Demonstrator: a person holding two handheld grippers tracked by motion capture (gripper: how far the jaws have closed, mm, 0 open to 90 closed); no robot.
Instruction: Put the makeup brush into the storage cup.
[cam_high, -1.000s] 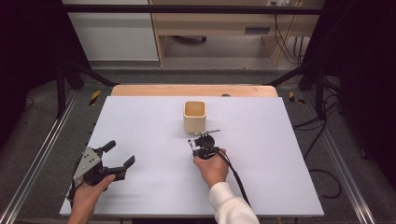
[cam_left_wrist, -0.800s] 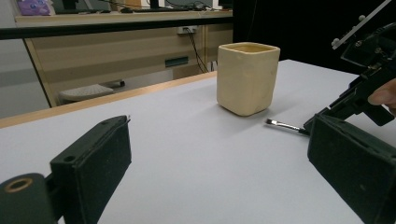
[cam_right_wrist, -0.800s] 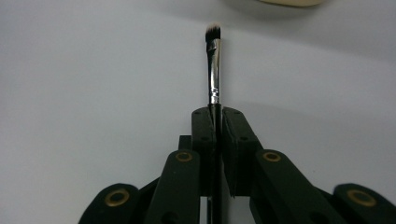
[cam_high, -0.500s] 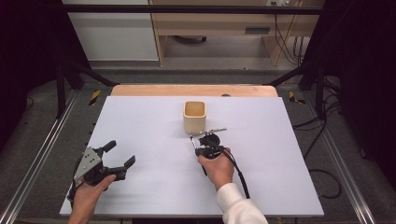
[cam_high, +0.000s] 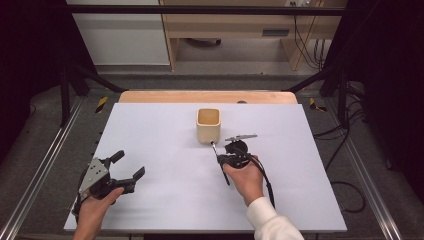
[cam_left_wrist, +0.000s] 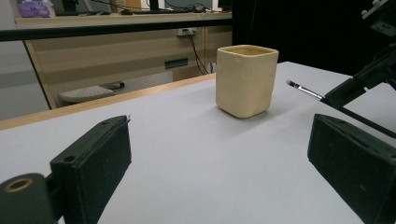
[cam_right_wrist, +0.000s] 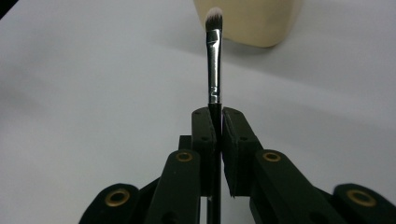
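Note:
A cream square cup (cam_high: 208, 125) stands upright near the middle of the white table top (cam_high: 165, 150); I also see the cup (cam_left_wrist: 245, 80) in the left gripper view. My right gripper (cam_high: 220, 157) (cam_right_wrist: 215, 114) is shut on the black handle of a thin paintbrush (cam_right_wrist: 214, 65). The brush's silver ferrule and pale bristles point at the cup's base, just short of it. The brush tip (cam_left_wrist: 299, 87) hangs above the table to the right of the cup. My left gripper (cam_high: 129, 165) rests at the table's front left, open, with nothing between its fingers (cam_left_wrist: 91, 163).
A wooden strip (cam_high: 207, 96) borders the table's far edge. Metal rails (cam_high: 47, 165) run along both sides. Beyond the table stand a wooden desk and cables (cam_high: 300, 35). Wide bare table surface lies around the cup.
My right gripper has carried the brush up and away from me, toward the cup's base. The left gripper has stayed where it was.

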